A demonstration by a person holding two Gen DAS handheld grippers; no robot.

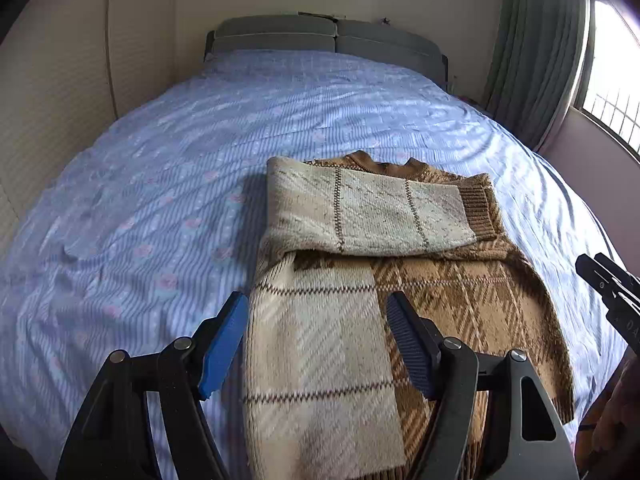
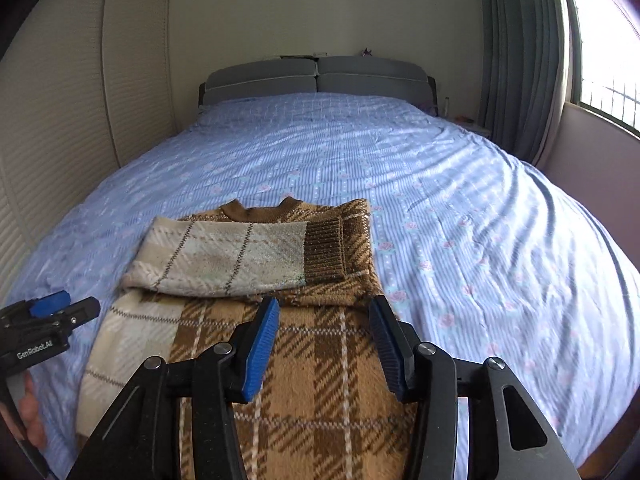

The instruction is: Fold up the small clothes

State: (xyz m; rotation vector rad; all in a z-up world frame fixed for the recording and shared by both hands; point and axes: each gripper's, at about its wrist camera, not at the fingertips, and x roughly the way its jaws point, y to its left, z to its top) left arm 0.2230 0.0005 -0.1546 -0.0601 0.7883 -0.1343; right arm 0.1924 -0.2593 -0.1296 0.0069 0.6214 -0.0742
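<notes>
While above sweater, both grippers' jaws wide, empty.

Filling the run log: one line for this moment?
sweater: on bed, sleeve folded across chest | left hand-held gripper: open | right hand-held gripper: open

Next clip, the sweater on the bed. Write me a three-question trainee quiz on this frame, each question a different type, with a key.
1. True or false: the left gripper is clamped on the plaid sweater.
2. Multiple choice: the cream sleeve lies (A) hanging off the bed, (B) folded across the sweater's chest, (C) tucked underneath.
3. Fill in: the sweater rests on a blue floral ______.

Key: 1 false, both it and the right gripper hover open above the knit; 2 B, its brown ribbed cuff near the far side; 3 bedsheet.
</notes>
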